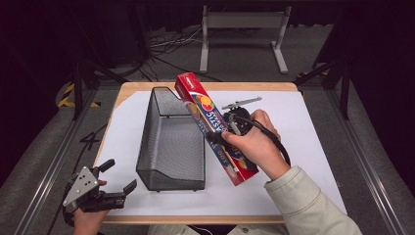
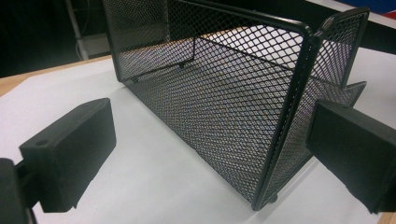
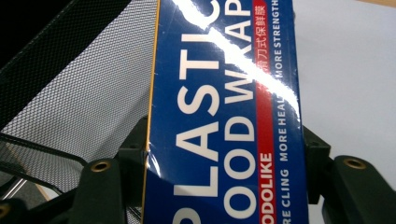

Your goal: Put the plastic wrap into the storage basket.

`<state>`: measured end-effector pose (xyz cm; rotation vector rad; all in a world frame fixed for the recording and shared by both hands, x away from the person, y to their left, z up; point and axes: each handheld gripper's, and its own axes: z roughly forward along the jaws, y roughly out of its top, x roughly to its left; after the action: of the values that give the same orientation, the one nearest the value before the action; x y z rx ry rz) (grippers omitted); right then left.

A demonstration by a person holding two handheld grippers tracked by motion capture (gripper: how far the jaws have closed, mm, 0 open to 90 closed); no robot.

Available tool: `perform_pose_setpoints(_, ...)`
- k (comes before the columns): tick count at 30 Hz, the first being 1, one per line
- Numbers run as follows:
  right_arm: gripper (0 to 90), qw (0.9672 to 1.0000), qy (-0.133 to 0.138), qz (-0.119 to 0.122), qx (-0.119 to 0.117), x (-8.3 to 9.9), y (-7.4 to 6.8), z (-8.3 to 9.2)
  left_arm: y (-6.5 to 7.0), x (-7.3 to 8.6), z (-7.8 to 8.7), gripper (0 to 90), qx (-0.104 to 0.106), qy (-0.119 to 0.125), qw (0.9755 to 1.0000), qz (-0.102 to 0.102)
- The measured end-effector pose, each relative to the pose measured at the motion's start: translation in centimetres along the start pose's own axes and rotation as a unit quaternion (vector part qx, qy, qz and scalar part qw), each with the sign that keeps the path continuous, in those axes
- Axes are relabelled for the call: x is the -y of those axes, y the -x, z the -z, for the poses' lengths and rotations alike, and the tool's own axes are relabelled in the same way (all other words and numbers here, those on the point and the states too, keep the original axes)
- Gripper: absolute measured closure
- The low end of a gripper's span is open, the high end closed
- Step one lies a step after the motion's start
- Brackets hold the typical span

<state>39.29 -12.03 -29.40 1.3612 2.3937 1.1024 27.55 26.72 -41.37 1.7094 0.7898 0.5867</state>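
Right gripper [image 1: 230,128] clamped on a long plastic wrap box [image 1: 210,125], centre of the high view — held tilted, long axis running from upper left to lower right, far end over the right wall of the black mesh basket [image 1: 171,142]. Basket just left of the box. Left gripper [image 1: 117,183] at lower left, jaws wide, holding nothing, near the basket's near corner. Box's near end cut off behind the hand.

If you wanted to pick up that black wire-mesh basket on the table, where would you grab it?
Probably by the top rim of a long side wall of the black wire-mesh basket, coming down from above. The basket stands upright and open-topped, and its thin mesh walls end in a stiff wire rim that two jaws can straddle. The open left gripper sits nearest its low front corner, so that end seems easiest.
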Motion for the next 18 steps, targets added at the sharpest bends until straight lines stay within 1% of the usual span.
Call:
perform_pose_setpoints(4,39.4,0.9999,-0.005,0.004,-0.012,-0.1,-0.6,-0.6,0.0,0.0,0.0,2.4,0.000,0.000,1.0000,0.002)
perform_pose_setpoints(7,39.4,0.9998,-0.009,0.003,-0.019,-0.3,-1.0,-1.2,0.0,0.0,0.0,2.4,0.000,0.000,1.0000,0.000)
perform_pose_setpoints(12,39.4,0.9998,-0.014,0.004,-0.016,-0.4,-1.7,-2.4,0.0,0.0,0.0,2.4,0.001,-0.003,1.0000,0.001)
perform_pose_setpoints(15,39.4,0.9996,-0.023,0.005,-0.014,-0.4,-2.4,-3.2,0.1,0.0,0.0,2.4,0.001,-0.002,1.0000,0.002)
perform_pose_setpoints(16,39.4,0.9996,-0.023,0.005,-0.014,-0.4,-2.4,-3.2,0.1,0.0,0.0,2.4,0.001,-0.002,1.0000,0.002)
perform_pose_setpoints(17,39.3,0.9995,-0.031,0.003,-0.009,-0.5,-2.8,-3.8,0.0,0.0,0.0,2.4,0.002,-0.001,1.0000,0.001)
perform_pose_setpoints(18,39.3,0.9995,-0.031,0.003,-0.007,-0.5,-2.9,-4.1,0.0,0.0,0.0,2.4,0.001,0.000,1.0000,0.001)
